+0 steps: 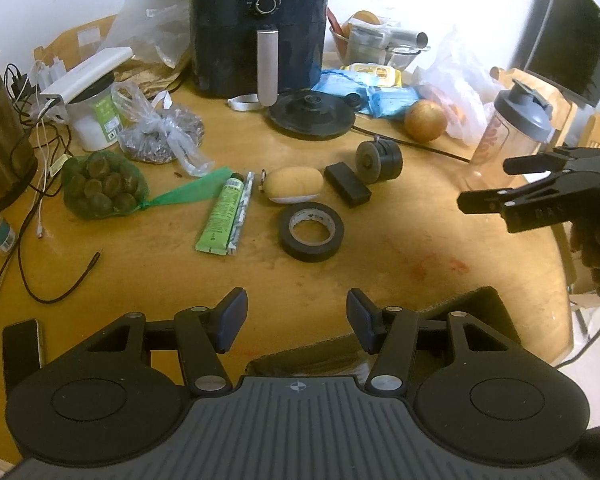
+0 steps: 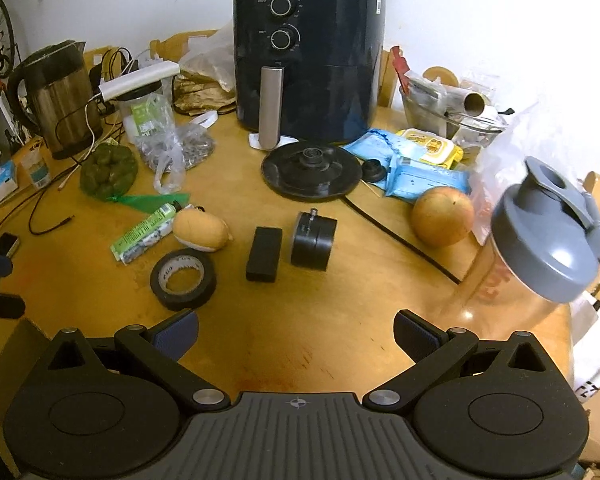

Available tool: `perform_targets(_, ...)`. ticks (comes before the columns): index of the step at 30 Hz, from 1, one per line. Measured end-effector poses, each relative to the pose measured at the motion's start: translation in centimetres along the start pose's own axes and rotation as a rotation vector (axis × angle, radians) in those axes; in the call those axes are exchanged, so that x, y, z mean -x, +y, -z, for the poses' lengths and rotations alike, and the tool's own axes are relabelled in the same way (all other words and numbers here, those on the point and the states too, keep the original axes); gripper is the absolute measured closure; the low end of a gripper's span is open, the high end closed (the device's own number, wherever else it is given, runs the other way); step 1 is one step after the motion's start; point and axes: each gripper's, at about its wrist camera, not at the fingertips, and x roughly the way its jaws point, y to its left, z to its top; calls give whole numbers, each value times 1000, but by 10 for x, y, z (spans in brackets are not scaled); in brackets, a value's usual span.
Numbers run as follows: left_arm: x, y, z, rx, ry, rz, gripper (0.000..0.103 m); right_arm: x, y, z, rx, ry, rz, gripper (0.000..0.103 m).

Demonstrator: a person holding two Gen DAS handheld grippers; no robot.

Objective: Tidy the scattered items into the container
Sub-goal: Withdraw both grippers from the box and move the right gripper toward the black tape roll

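Two grippers, left gripper (image 1: 297, 320) and right gripper (image 2: 296, 338), hang spread and empty. Tape roll (image 2: 183, 280), black block (image 2: 264, 254) and caster wheel (image 2: 314, 245) lie mid-frame, ungathered; next, I judge, comes reaching one.

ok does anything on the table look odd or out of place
Yes: a lone black caster wheel lies on its side mid-table beside a small black block, detached from any furniture. The kettle base sits empty, while the kettle stands far off at the left edge. Nothing looks spilled.

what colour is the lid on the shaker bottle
Grey; the shaker bottle lid shows best in the right wrist view.
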Motion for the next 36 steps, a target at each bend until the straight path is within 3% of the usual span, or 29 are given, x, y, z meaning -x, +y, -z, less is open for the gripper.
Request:
perform_targets(6, -1, 7, -1, 10, 0, 6, 49, -14, 5, -12, 6, -24, -15, 0)
perform_targets(10, -1, 15, -2, 29, 3, 4, 49, -29, 0, -20, -56, -36, -44, 0)
perform_targets(14, -1, 23, -2, 47, 4, -3, 49, -42, -3, -25, -62, -48, -23, 0)
perform_targets(17, 0, 29, -1, 54, 6, -7, 49, -56, -5, -28, -67, -5, 9, 0)
perform_targets(22, 0, 40, 1, 68, 18, -17, 49, -73, -14, -32, -175, 33, -43, 0)
perform_targets(27, 1, 50, 3, 79, 24, -27, 49, -91, -12, -39, -182, 45, -26, 0)
perform_targets(36, 3, 65, 9, 101, 39, -44, 49, -118, -19, -52, -195, -5, -15, 2)
